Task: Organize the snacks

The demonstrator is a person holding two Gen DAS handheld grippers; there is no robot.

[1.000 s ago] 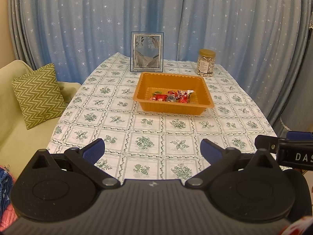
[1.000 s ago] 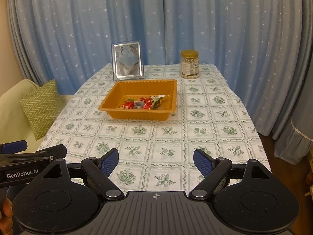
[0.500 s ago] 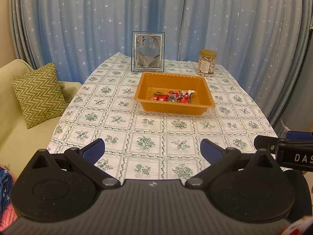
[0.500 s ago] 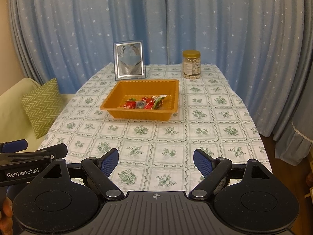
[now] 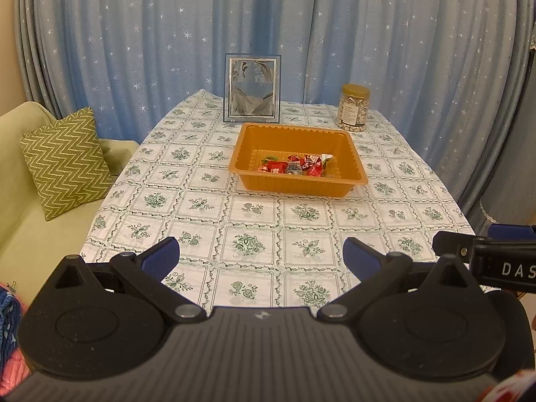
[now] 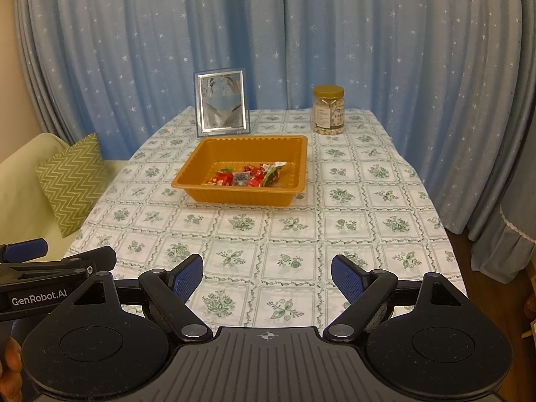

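- Left wrist view: left gripper (image 5: 260,258) hangs over the near edge of the table (image 5: 201,201), blue pads spread wide, nothing between them.
- Right wrist view: right gripper (image 6: 267,276) sits likewise above the near edge, jaws wide apart and empty.
- Each gripper shows in the other's view: the right one enters at the right edge of the left view, the left one at the left edge of the right view. They are side by side, not touching.
- Tray (image 5: 355,164), orange plastic with a ribbed rim, stands near the table's middle, well apart from both grippers.
- Snacks (image 5: 294,166): a small heap of mostly red wrapped pieces lies inside the tray, toward its near wall. One wrapper (image 6: 274,169) shows green and white. Exact count cannot be told.
- Jar (image 5: 353,107), clear with a gold lid, upright at the far right of the table, behind the tray and apart from it. Contents pale and small; kind not legible.
- Frame (image 5: 252,88) stands upright just behind the tray's far left corner.
- Tablecloth: white with green floral squares, covering the table.
- Curtain (image 5: 301,33), blue with stars, closes the background.
- Sofa (image 5: 33,234), green, left of the table, with a zigzag cushion (image 5: 67,164) on it.
- A fingertip (image 6: 10,365) shows at the lower left of the right view.
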